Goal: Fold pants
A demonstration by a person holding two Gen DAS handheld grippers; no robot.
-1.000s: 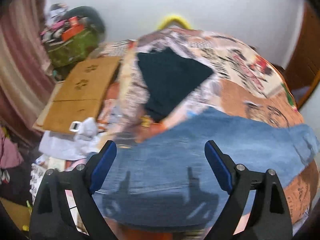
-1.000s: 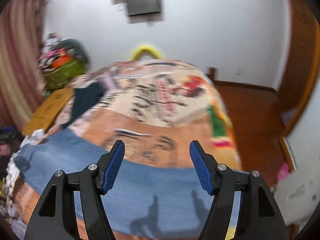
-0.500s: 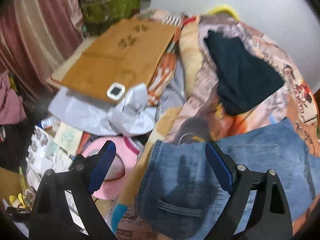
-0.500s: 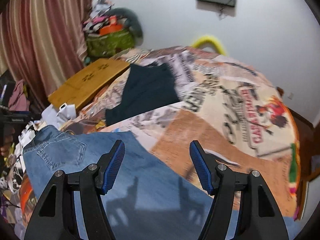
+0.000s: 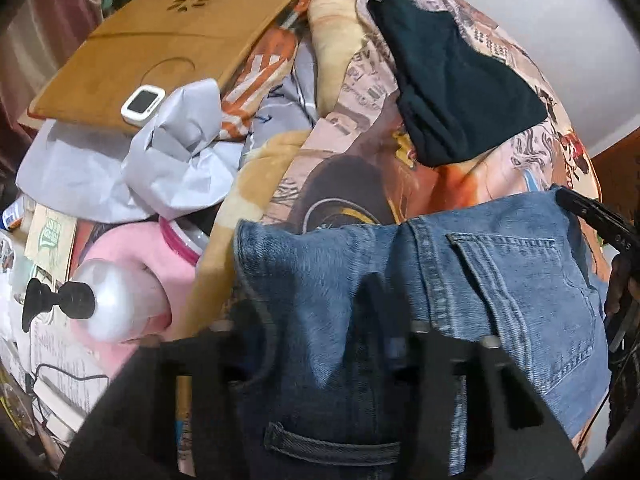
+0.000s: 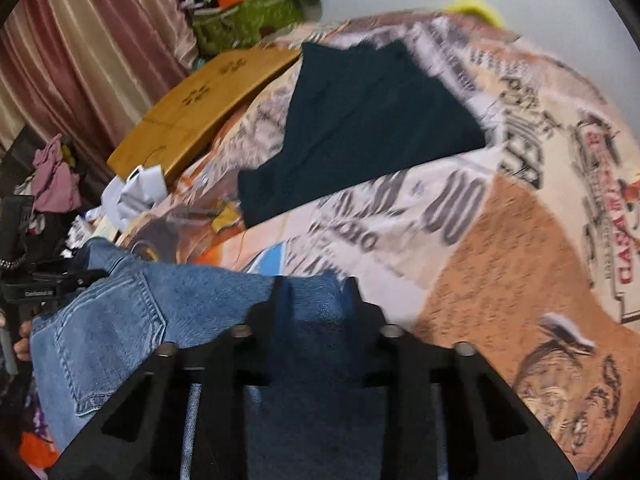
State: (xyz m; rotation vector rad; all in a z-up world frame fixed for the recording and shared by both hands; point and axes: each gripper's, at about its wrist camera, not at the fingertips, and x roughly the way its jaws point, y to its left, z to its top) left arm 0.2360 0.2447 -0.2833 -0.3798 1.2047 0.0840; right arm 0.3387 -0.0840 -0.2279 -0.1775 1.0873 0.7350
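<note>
I am looking down along both grippers at a pair of blue jeans (image 5: 500, 280) lying on a bed covered by a printed blanket (image 6: 500, 240).

The left gripper (image 5: 332, 340) is pointing steeply down, and its jaws have just been closing; they are now pinching a raised fold of denim at the waist end of the jeans. A belt loop (image 5: 332, 446) is lying just below the pinch, nearer the camera, and a back pocket (image 5: 516, 268) is sitting just to the right of this gripper.

The right gripper (image 6: 314, 300) is also tilting down, and its jaws have likewise just been closing; they are gripping a bunched ridge of denim at the far edge of the jeans. From this gripper the rest of the jeans are spreading to the left, with a pocket (image 6: 108, 340) well off to that side.

Beyond both grippers, a dark folded garment (image 5: 452, 92) is lying on the blanket, apart from the jeans. Farther left of the left gripper I am seeing a wooden board (image 5: 160, 40), crumpled pale paper (image 5: 168, 168) and a pink item (image 5: 132, 272) beside the bed.
</note>
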